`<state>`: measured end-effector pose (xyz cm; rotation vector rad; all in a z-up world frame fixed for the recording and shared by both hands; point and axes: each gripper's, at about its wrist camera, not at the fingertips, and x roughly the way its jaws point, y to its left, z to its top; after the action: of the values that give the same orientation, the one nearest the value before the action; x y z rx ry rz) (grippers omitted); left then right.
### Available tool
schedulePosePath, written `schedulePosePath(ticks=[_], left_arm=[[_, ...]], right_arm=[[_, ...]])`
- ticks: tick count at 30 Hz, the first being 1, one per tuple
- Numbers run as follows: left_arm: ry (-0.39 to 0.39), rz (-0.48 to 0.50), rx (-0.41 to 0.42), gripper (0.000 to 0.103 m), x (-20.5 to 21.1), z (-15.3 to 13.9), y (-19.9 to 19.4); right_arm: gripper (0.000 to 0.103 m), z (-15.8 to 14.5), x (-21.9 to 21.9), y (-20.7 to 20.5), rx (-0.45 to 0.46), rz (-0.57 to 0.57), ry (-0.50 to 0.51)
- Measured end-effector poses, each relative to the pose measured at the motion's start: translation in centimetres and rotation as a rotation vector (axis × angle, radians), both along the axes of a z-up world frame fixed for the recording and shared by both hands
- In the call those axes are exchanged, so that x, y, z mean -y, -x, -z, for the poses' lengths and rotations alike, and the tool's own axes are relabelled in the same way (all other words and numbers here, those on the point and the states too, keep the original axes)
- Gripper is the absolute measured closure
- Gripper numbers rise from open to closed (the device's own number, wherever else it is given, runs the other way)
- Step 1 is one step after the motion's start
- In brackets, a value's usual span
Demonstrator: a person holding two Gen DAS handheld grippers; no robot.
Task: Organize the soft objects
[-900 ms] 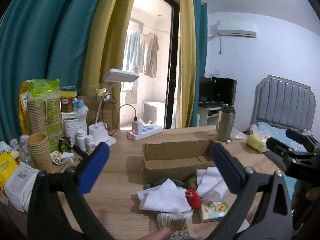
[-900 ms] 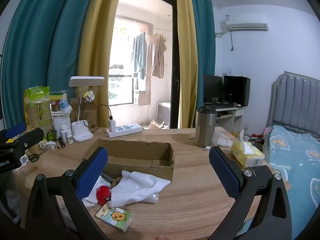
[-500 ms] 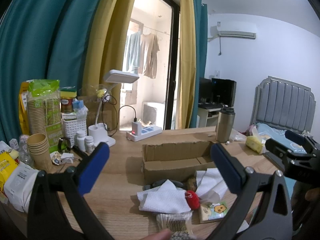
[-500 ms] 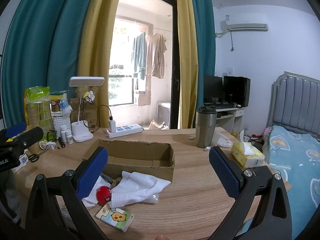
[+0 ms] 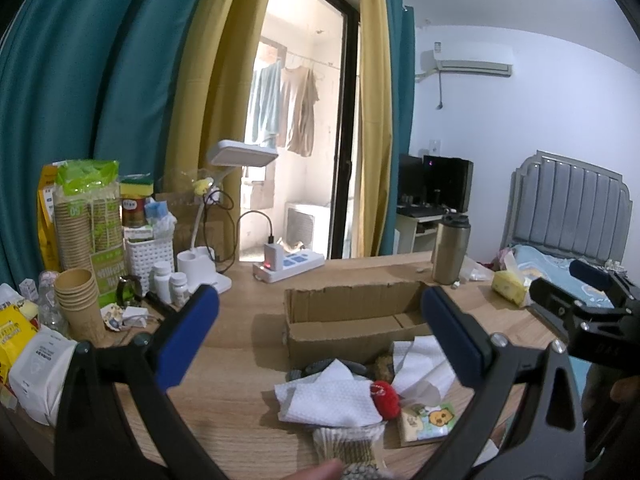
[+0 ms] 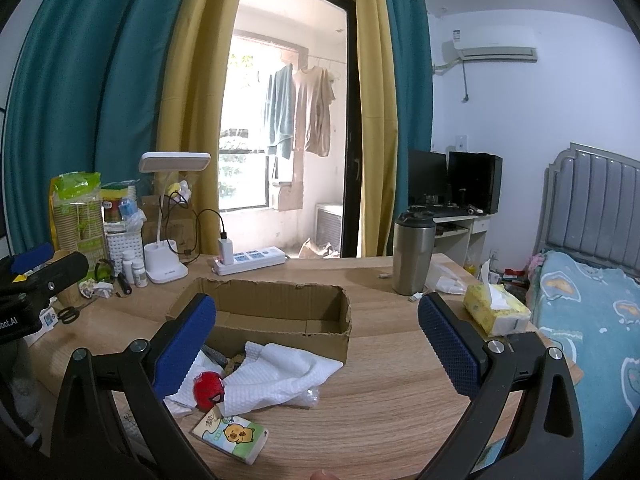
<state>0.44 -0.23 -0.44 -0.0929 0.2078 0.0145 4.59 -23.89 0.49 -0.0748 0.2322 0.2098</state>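
Nothing has shifted since the earlier frames: left tool (image 5: 320,334) and right tool (image 6: 316,338) hang wide and empty above the table (image 6: 392,404). White cloths (image 6: 276,376), a red toy (image 6: 208,386) and a tissue pack (image 6: 230,436) lie before the cardboard box (image 6: 280,316). Only the left view shows a knitted item (image 5: 346,442); only the right shows scissors (image 6: 70,313).

Two wrist fisheyes, low over the table (image 5: 240,360), facing the window; shared cardboard box (image 6: 280,316) (near).

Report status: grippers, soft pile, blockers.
Left hand-held gripper and right hand-held gripper open, empty. Soft pile on table beside cardboard box, which looks empty. No blockers.
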Motion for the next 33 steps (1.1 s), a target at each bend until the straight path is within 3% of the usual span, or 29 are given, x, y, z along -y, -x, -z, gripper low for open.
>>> schedulePosePath(ticks=[33], left_arm=[[-0.001,0.000,-0.002,0.001,0.10,-0.04,-0.06]], right_arm=[[0.000,0.20,-0.37,0.15,-0.002,-0.002,-0.002]])
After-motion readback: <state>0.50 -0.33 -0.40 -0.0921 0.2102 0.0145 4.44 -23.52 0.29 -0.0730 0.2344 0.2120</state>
